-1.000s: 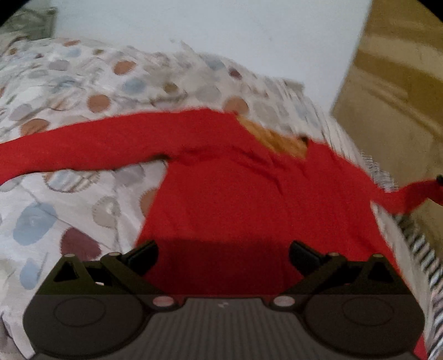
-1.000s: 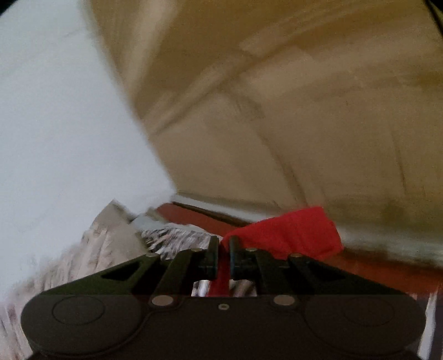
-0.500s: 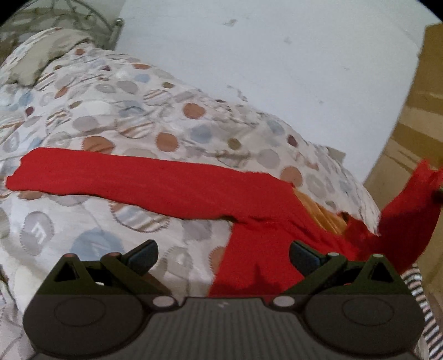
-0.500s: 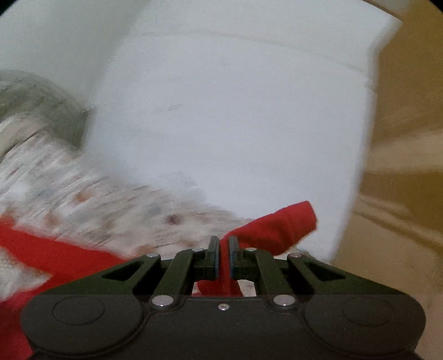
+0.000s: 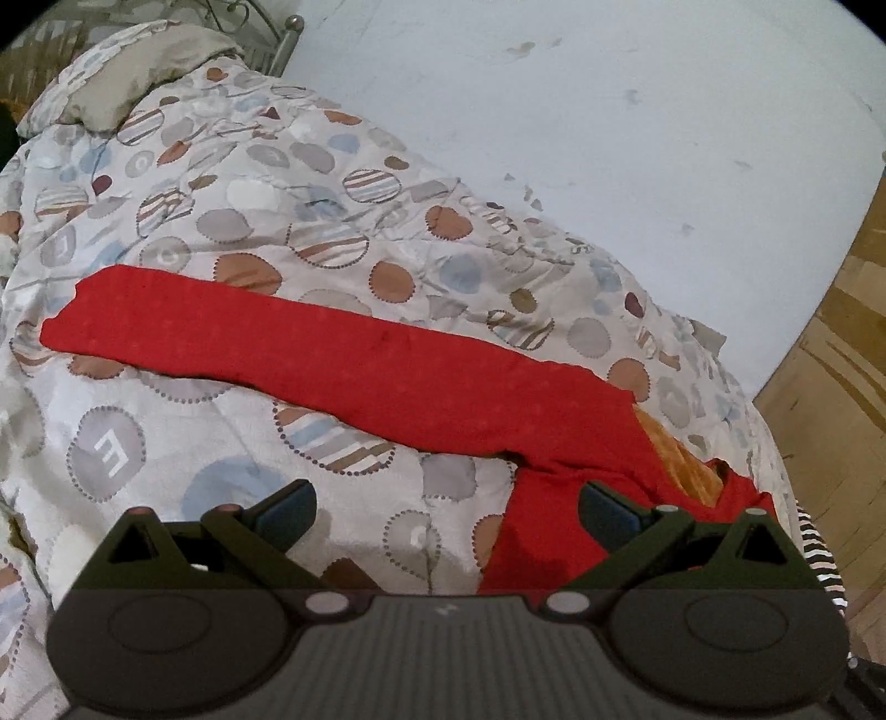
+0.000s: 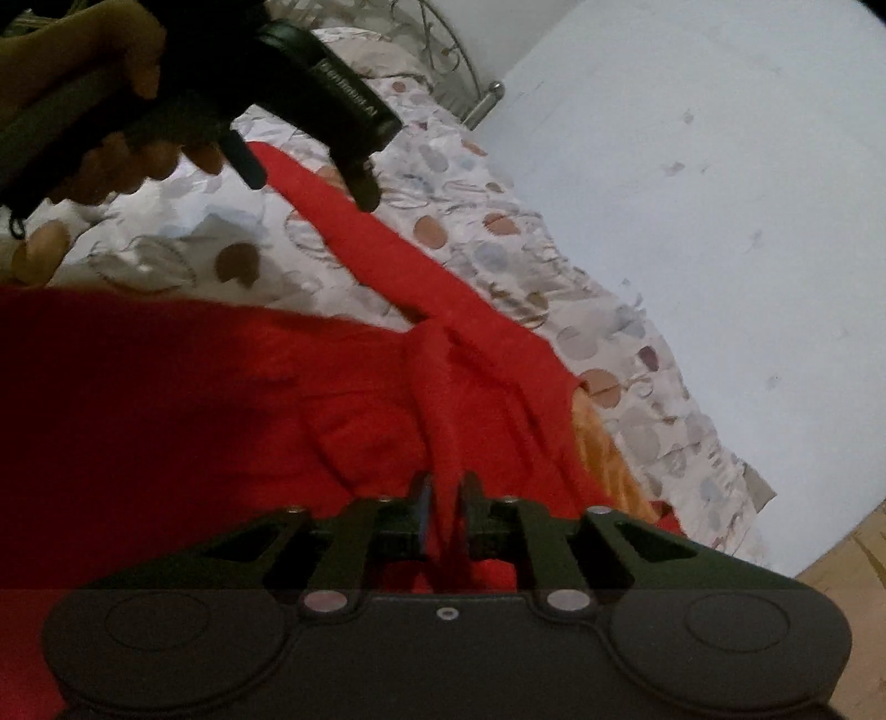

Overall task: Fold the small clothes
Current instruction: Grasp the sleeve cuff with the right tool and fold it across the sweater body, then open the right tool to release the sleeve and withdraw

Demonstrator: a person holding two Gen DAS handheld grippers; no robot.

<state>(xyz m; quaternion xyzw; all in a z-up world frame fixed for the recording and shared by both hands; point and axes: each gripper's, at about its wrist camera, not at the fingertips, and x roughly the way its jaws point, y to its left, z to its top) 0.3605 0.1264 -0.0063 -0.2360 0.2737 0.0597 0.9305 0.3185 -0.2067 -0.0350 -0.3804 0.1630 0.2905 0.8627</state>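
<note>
A red sweater [image 5: 343,365] lies flat on the patterned quilt [image 5: 232,221], one long sleeve stretched out to the left and an orange lining [image 5: 675,454] showing at the collar. My left gripper [image 5: 446,498] hovers open over the quilt beside the sweater's body, nothing between its fingers. In the right wrist view the left gripper [image 6: 310,177] hangs above that outstretched sleeve, held by a hand [image 6: 111,160]. The other sleeve [image 6: 437,387] lies across the red body [image 6: 166,399] and runs into my right gripper [image 6: 446,498]. Its jaws are opening, with the sleeve cloth still between them.
A pale wall [image 5: 609,138] runs along the bed's far side. A pillow [image 5: 138,72] and metal headboard [image 5: 266,33] sit at the far end. Wooden floor [image 5: 830,399] lies past the bed's right edge, where striped fabric [image 5: 819,554] hangs.
My right gripper swung in from beyond the bed's edge, carrying the sleeve over the sweater's body, and its jaws have parted slightly. My left gripper shifted left, off the body toward the outstretched sleeve.
</note>
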